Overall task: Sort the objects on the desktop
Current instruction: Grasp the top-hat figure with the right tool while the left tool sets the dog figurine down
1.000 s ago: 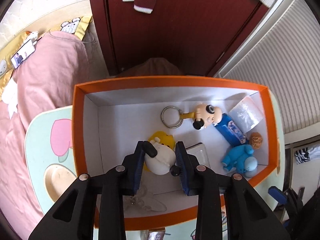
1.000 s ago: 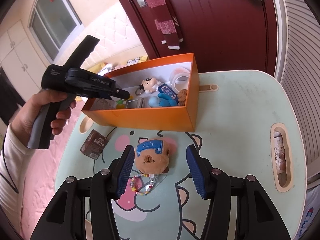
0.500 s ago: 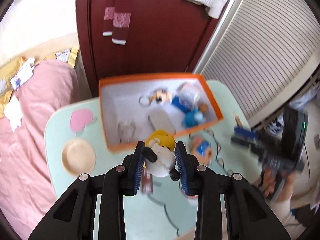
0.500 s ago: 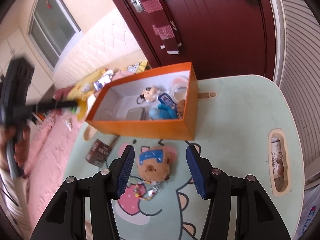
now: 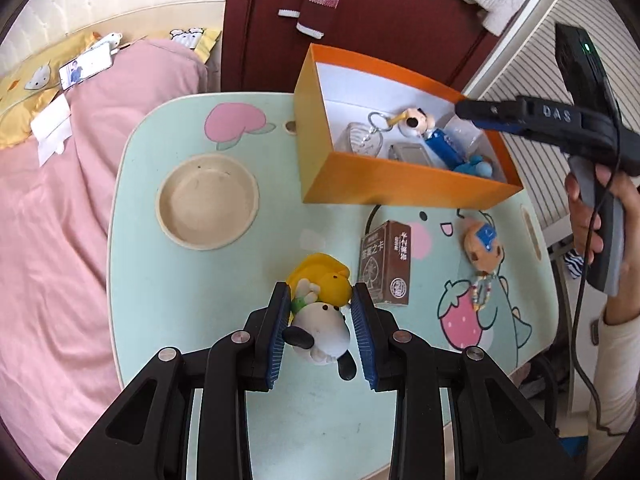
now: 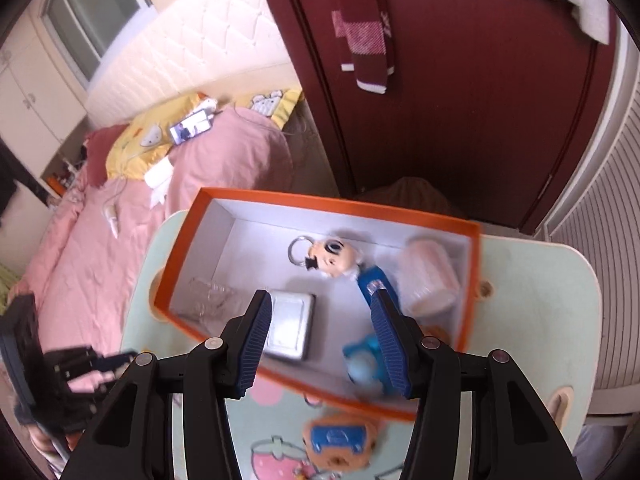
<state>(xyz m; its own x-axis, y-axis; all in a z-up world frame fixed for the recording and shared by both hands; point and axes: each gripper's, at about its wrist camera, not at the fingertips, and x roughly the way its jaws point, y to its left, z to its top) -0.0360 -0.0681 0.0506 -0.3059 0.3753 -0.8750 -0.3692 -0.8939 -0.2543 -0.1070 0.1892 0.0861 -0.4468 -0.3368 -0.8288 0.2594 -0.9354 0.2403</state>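
The mint cartoon-printed table carries the orange box, holding a big-eyed doll keychain and a blue figure. The left gripper clamps the white dog toy over the tabletop, outside the box. The right gripper, marked "DAS", hangs spread above the box. Beside the dog toy lies a brown card box with Chinese lettering.

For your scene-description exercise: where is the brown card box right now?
In the left wrist view, the brown card box lies flat on the table, just in front of the orange box, between the held white dog toy and the bear keychain.
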